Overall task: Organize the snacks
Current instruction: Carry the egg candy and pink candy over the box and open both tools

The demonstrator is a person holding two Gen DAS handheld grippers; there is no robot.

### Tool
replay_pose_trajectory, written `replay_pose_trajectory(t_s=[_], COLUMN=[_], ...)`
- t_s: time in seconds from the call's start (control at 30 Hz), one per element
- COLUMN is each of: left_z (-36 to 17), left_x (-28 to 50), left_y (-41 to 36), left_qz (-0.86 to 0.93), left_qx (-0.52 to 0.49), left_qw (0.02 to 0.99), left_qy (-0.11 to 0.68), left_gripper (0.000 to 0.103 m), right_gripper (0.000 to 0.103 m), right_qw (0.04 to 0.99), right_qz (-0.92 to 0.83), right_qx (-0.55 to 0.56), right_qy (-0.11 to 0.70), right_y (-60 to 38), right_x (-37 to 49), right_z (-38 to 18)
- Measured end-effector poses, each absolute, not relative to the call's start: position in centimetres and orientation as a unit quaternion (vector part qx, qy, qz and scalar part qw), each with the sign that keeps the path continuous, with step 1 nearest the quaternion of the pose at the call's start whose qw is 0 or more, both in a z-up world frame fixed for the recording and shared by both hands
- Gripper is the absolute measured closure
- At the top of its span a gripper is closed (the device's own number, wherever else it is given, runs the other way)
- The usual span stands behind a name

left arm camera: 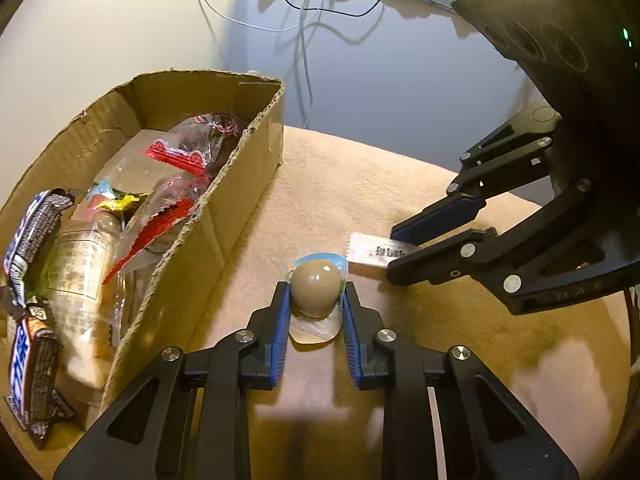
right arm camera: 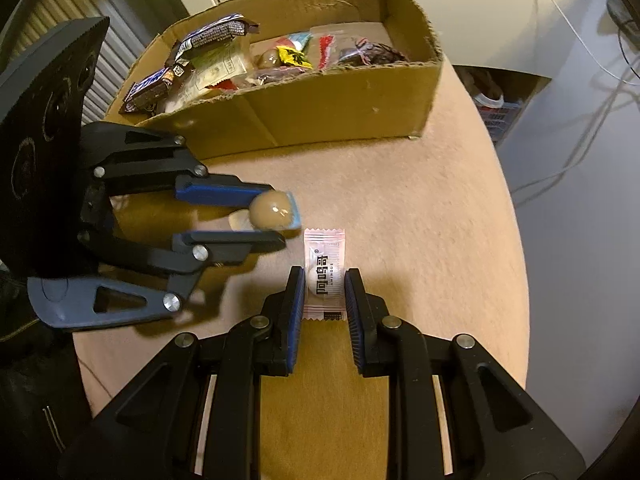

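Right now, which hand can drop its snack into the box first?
Probably the left. Its tool already squeezes the brown egg-shaped snack right beside the cardboard box. The right tool also grips its white candy packet, but it sits farther from the box.

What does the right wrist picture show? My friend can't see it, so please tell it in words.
The right gripper is shut on a small white candy packet on a tan table. Beside it, the left gripper pinches a round brown wrapped snack. Behind them is a cardboard box full of snacks.
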State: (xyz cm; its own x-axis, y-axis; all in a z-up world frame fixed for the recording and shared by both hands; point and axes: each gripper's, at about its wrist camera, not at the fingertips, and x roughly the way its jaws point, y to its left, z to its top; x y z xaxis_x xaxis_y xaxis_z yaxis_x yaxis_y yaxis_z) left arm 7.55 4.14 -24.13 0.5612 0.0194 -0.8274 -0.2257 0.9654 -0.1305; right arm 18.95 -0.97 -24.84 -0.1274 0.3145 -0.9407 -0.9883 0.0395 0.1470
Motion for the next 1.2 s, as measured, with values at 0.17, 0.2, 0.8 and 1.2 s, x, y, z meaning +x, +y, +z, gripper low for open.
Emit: replay_pose_trajectory(t_s=[0.17,0.2,0.8,1.2], left_z=[-22.4,-22.0,-14.5,-12.9], left_x=[7.3,7.3,6.2,5.6], left_y=[4.5,4.6,11.1,16.3], left_qz=[0.057,0.054,0.068,0.091], left_qx=[-0.117,-0.118,-0.096,-0.087], left_qw=[0.878,0.878,0.894,0.893], left_qy=[0.461,0.461,0.432,0.431], left_gripper=[0.08,0.08,0.08,0.08], right_gripper=[0.082,0.082,0.082,0.082], right_qw=[0.566,0.568,0.626,0.647], right_qz=[0.574,0.572,0.54,0.519], right_qx=[-0.357,-0.357,-0.337,-0.338], right_qy=[0.472,0.473,0.45,0.445], right_y=[-1.8,-1.9,4.1,10.0], right_x=[19.1,19.0,17.9,18.5], right_z=[-23.4,-23.1,-15.8,-14.5])
